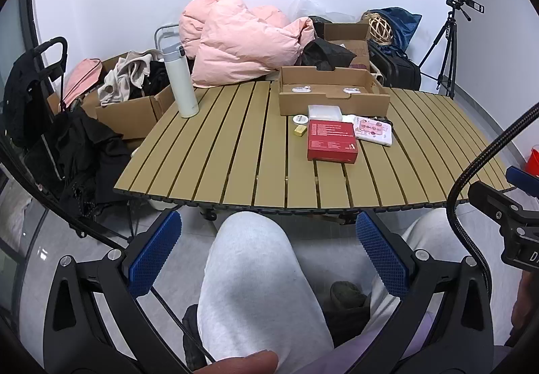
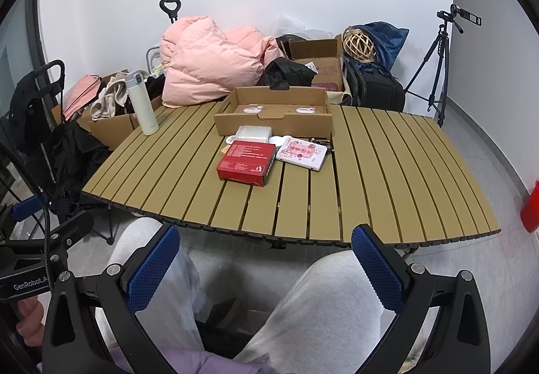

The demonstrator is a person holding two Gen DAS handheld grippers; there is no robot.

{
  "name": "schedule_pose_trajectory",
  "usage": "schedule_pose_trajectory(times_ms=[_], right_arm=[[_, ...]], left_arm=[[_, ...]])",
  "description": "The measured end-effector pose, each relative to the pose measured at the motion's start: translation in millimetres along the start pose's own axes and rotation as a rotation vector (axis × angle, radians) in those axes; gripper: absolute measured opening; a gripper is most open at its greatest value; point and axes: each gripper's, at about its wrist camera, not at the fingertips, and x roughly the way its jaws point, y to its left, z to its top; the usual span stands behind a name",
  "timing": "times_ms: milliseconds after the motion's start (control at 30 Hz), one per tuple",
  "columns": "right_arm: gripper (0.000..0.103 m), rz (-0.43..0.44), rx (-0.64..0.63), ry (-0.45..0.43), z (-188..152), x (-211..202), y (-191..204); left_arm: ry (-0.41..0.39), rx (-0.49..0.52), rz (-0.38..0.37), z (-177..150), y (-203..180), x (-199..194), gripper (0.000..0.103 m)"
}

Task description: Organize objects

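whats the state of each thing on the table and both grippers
left gripper: jaws open, empty, short of the table
right gripper: jaws open, empty, short of the table
flask: upright, lid shut
tray: open, two small items inside
red box: shut, lying flat
pink pack: flat, beside the red box
clear tub: lid on, behind the red box

Readable text: one brand mark on the handheld gear.

White lettering "GenRobot.A", cut off at its end, stands on the black clamp body of the left tool (image 2: pixel 23 283). Print on the flat red cardboard box (image 2: pixel 247 162) and the white-and-pink illustrated packet (image 2: pixel 302 153) is too small to read.
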Motion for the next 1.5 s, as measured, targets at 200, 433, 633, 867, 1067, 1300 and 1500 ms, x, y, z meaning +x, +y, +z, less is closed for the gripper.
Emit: schedule_pose_trajectory(times_ms=[200, 433, 633, 867, 1067, 1300, 1500], right_arm=[[0.103, 0.000, 0.002, 0.002, -1, 1, -1], [0.103, 0.006, 0.010, 0.013, -1, 8, -4], [0.103, 0.004, 0.009, 0.025, 5, 27, -8], [0.103, 0.048, 0.004, 0.023, 21, 74, -19], [0.103, 0.198, 0.002, 0.105, 36, 151, -25], [0.103, 0.113, -0.019, 0.109, 61, 226, -29], [0.100, 0.181, 0.043, 0.159, 81, 286, -33]], left_arm=[[0.013, -0.001, -0.006, -1, 0, 3, 0.103], [0.030, 0.006, -0.005, 5, 2, 16, 0.103], [0.069, 0.000, -0.090, 10, 1, 48, 0.103], [0.053, -0.024, -0.178, 25, 5, 110, 0.102], [0.105, 0.016, -0.095, 42, -1, 184, 0.068], [0.131, 0.007, -0.176, 69, -9, 246, 0.072], [0.136, 0.035, -0.238, 84, -21, 285, 0.057]])
